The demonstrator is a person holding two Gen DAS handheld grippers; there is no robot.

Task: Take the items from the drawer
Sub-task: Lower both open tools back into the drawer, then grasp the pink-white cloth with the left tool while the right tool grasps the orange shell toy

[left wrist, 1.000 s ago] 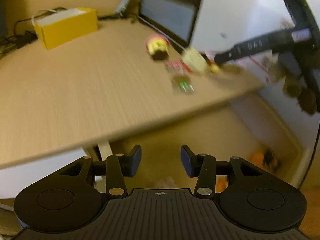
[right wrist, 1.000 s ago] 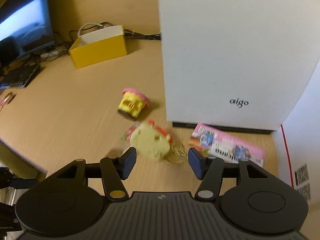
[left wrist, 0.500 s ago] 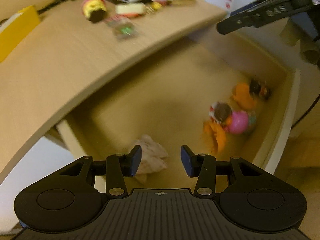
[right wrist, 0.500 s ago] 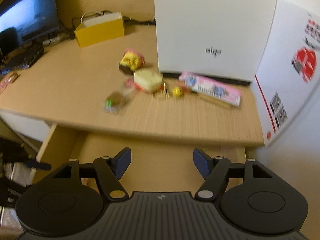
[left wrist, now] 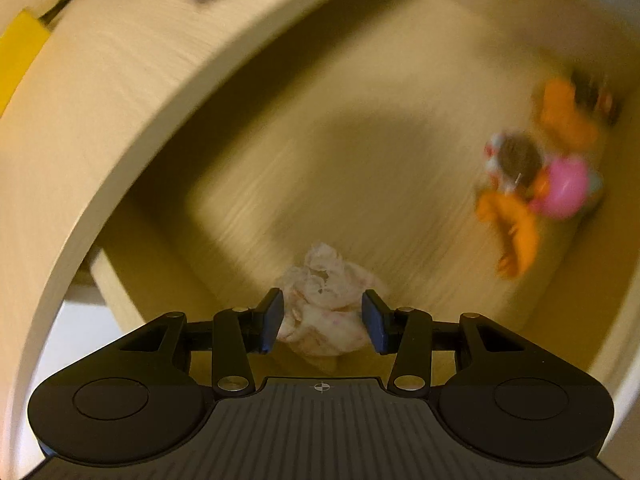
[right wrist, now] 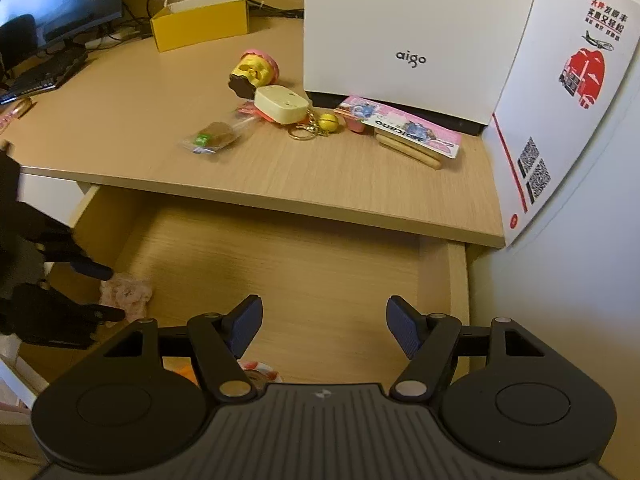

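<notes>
Down in the open drawer (right wrist: 280,264), at its near-left corner, lies a crumpled pale pink wad (left wrist: 326,304), tissue or thin wrapping by the look of it, and the left gripper (left wrist: 322,322) hangs over it with its jaws apart, the wad sitting between the blue pads, which do not look to be pressing on it. From the right wrist view the same wad (right wrist: 126,292) shows between those two black fingers. I'd judge it very light and soft: it will crush rather than resist, so a grip across the thick middle of the bundle should hold better than pinching a loose edge, which might tear or slip out. The right gripper (right wrist: 322,330) stands over the bare middle of the drawer, jaws apart with nothing between them, having just been opening. At the drawer's far right sit the blurred toys, an orange figure (left wrist: 516,228) and a pink ball (left wrist: 564,188), harder and rounder, likely to roll.
</notes>
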